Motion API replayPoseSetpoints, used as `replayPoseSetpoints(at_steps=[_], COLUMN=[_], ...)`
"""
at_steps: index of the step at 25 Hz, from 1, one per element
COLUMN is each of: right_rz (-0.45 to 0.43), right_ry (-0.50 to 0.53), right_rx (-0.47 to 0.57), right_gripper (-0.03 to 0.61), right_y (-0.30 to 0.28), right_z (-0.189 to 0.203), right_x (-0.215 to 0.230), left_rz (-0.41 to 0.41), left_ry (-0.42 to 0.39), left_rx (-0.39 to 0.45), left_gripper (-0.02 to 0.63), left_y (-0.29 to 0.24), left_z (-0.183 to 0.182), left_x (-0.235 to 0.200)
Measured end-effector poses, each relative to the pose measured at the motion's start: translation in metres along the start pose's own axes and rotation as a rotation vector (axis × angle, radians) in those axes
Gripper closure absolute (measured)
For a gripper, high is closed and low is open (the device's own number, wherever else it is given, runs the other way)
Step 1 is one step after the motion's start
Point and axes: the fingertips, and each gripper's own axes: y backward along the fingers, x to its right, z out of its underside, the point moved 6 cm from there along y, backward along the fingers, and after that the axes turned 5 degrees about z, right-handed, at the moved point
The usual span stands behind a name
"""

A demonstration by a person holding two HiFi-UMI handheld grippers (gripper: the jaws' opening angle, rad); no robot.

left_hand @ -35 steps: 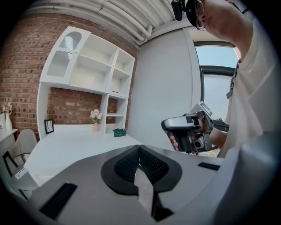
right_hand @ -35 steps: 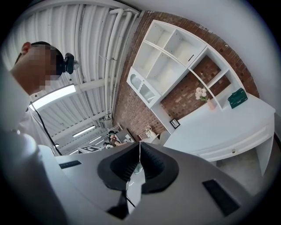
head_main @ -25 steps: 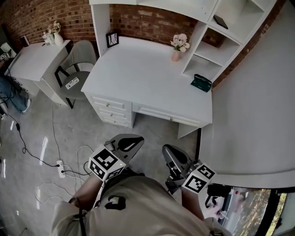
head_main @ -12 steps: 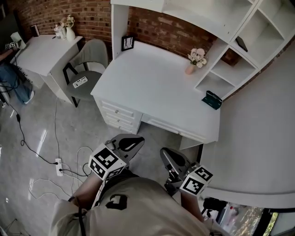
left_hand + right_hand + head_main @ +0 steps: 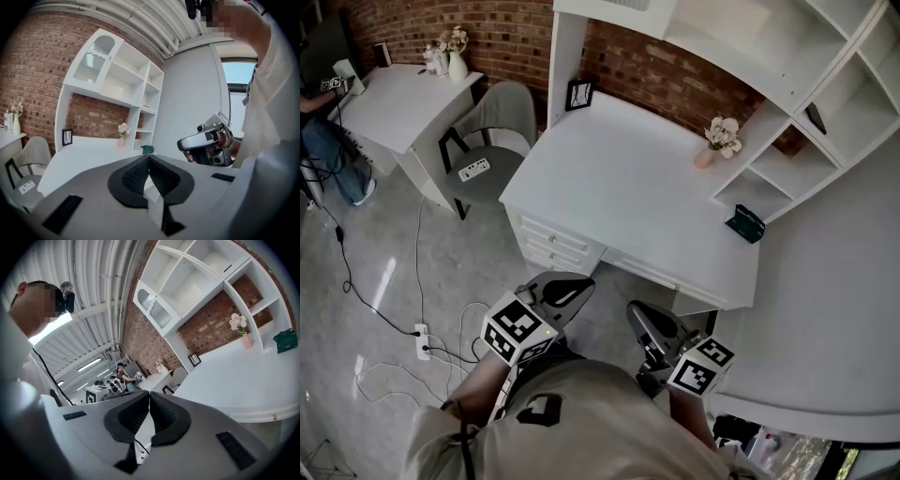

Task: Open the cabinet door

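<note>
- A white counter point(image 5: 628, 197) carried a pink flower vase point(image 5: 719, 141) and a framed picture point(image 5: 578, 94).
- A grey chair point(image 5: 492, 131) beside it held a power strip point(image 5: 473, 170).

The floor point(image 5: 487, 272) between you and the surface point(image 5: 628, 197) is open; cables point(image 5: 347, 281) and a power strip point(image 5: 422, 342) lie to your left. A grey chair point(image 5: 502, 112) flanks the surface's left end, and a wall point(image 5: 834, 309) crowds your right. The glazed cabinet door point(image 5: 96, 58) sits high, open air before it; a flower vase point(image 5: 704, 159) and a picture frame point(image 5: 579, 94) stand below.
</note>
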Motion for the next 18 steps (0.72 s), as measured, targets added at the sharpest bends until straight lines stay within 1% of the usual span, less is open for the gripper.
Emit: replayPoseSetpoints(at_steps=[8,12,18], right_rz=[-0.025,-0.035,-0.033], right_ry=[0.011,0.02,0.018], right_rx=[-0.021,-0.032,-0.054], right_gripper=[0.551,0.551,0.551], right_y=[-0.045,-0.058,-0.068], right_z=[-0.004,-0.003,-0.006], right_x=[-0.011,-0.015,-0.01], left_rz=[-0.034,-0.071,-0.088], left_ry=[0.008,0.021,0.035], left_rx=[0.02,0.028,0.023], left_gripper=[0.597,0.597,0.597], left_y=[0.026,0.038,0.039], left_z=[0.0,0.002,0.001], left_x=[-0.037,-0.054,-0.06])
